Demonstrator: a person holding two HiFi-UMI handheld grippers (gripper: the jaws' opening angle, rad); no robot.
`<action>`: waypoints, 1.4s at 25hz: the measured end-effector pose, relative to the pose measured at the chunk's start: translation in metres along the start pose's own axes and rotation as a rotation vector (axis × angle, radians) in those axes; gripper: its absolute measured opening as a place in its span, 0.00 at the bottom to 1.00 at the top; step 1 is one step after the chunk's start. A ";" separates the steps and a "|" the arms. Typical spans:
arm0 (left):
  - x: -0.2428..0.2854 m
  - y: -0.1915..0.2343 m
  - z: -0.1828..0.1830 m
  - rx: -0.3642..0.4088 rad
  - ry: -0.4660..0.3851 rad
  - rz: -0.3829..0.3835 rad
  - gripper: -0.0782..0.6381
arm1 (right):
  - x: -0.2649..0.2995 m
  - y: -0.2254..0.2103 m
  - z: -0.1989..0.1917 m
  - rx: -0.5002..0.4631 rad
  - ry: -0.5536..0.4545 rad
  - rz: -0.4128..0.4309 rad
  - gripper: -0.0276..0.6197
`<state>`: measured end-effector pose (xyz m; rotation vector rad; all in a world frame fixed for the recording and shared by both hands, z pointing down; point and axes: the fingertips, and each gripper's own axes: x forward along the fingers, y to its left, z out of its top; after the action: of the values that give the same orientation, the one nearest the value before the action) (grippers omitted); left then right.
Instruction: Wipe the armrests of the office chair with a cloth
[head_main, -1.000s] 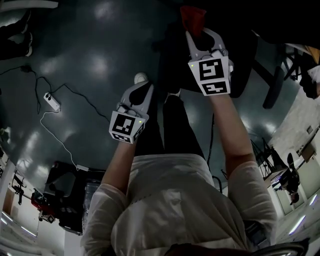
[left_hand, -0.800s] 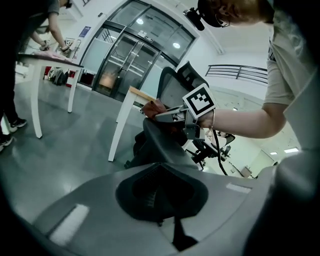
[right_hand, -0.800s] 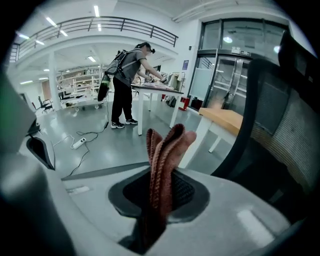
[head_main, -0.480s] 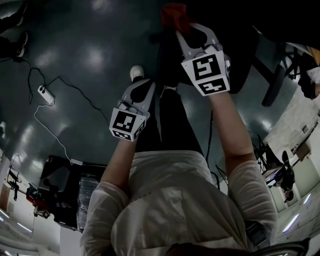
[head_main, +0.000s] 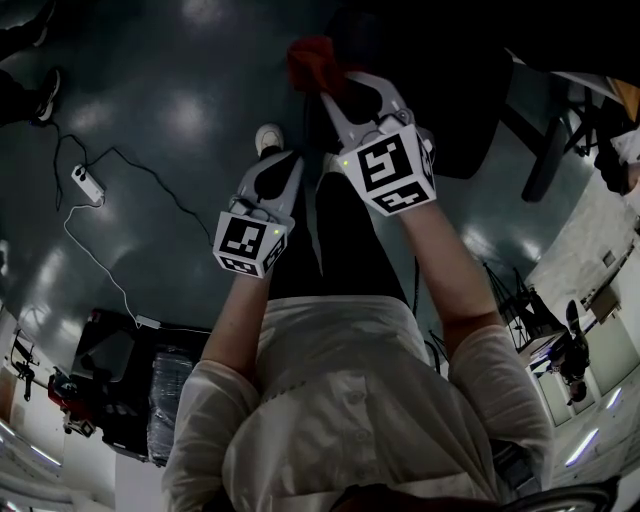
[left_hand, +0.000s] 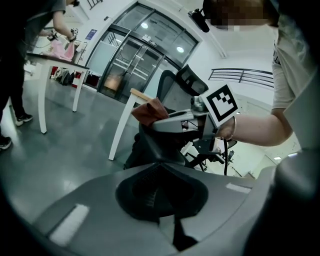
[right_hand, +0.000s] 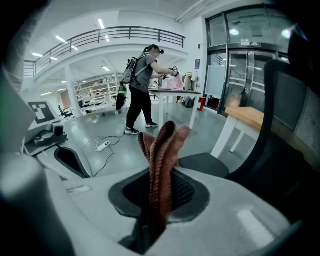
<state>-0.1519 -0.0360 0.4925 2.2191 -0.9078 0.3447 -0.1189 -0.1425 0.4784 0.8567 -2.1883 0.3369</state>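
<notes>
Since a second ago our right gripper (head_main: 338, 82) swung left | fingers clamp knitted red cloth (right_hand: 161, 150) near black office chair (right_hand: 295, 120) armrest pad (right_hand: 205, 162) | left gripper (head_main: 272, 170) fingers closed, empty | we judge the armrests still to wipe

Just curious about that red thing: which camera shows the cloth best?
The right gripper view: the red knitted cloth stands close-up, pinched between the fingers. Head view: a dim red patch. Left gripper view: a small side glimpse.

Rust-red knit cloth (right_hand: 162, 160), bunched in upright folds, pinched betw. right tool (right_hand: 157, 192) jaws, top sticking out past tips. Black mesh-back office chair (right_hand: 292, 115) just right of tool; dark armrest pad (right_hand: 206, 163) just beyond cloth; contact unclear.
</notes>
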 end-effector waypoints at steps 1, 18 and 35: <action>-0.002 -0.001 -0.001 -0.001 -0.005 0.006 0.13 | -0.003 0.008 -0.003 0.005 -0.004 0.014 0.12; -0.017 -0.024 -0.016 -0.013 -0.059 0.094 0.13 | -0.062 0.100 -0.043 0.186 -0.010 0.292 0.11; 0.018 -0.019 0.040 0.063 -0.056 0.062 0.13 | -0.011 -0.129 -0.066 0.266 -0.021 -0.134 0.12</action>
<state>-0.1263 -0.0633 0.4630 2.2720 -1.0103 0.3465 0.0092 -0.2013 0.5118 1.1505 -2.1210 0.5634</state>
